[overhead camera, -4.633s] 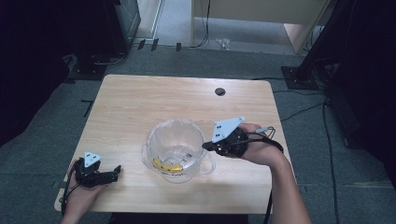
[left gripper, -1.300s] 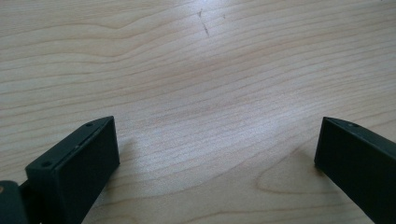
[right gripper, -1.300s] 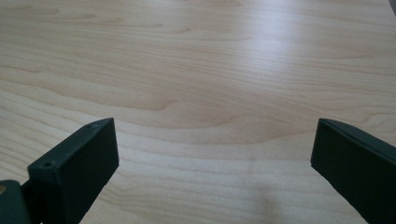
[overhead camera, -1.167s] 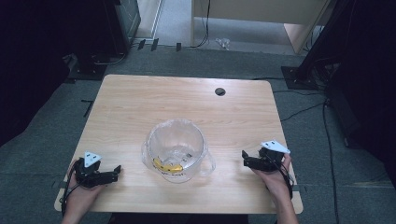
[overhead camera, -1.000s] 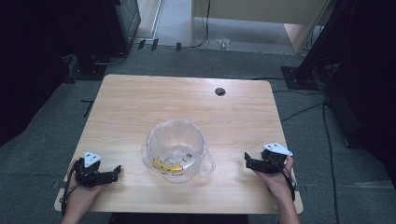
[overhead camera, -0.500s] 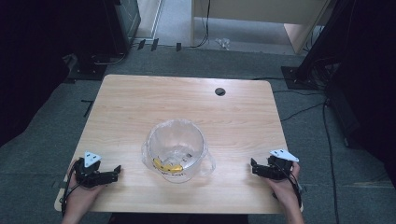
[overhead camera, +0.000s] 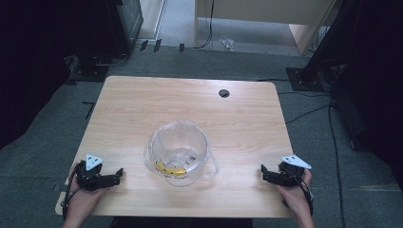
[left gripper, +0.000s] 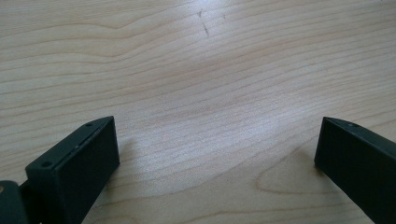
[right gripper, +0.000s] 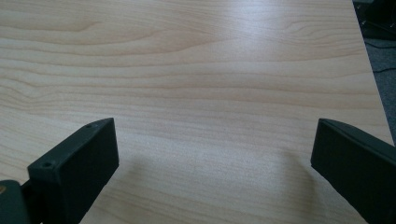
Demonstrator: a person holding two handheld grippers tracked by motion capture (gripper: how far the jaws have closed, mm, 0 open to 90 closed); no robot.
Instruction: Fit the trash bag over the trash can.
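Clear plastic pitcher point(overhead camera: 179, 152) with yellow pieces point(overhead camera: 171, 169) inside stands mid-counter point(overhead camera: 142, 109); your left hand-held gripper point(overhead camera: 113, 176) and right hand-held gripper point(overhead camera: 264, 172) rest wide open and empty at the near corners. Keep both low, parted, well apart from the pitcher.

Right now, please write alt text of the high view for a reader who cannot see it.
A clear jug with something yellow inside stands on a wooden table. The left gripper and the right gripper, each in a hand, rest open near the front corners, apart from it.
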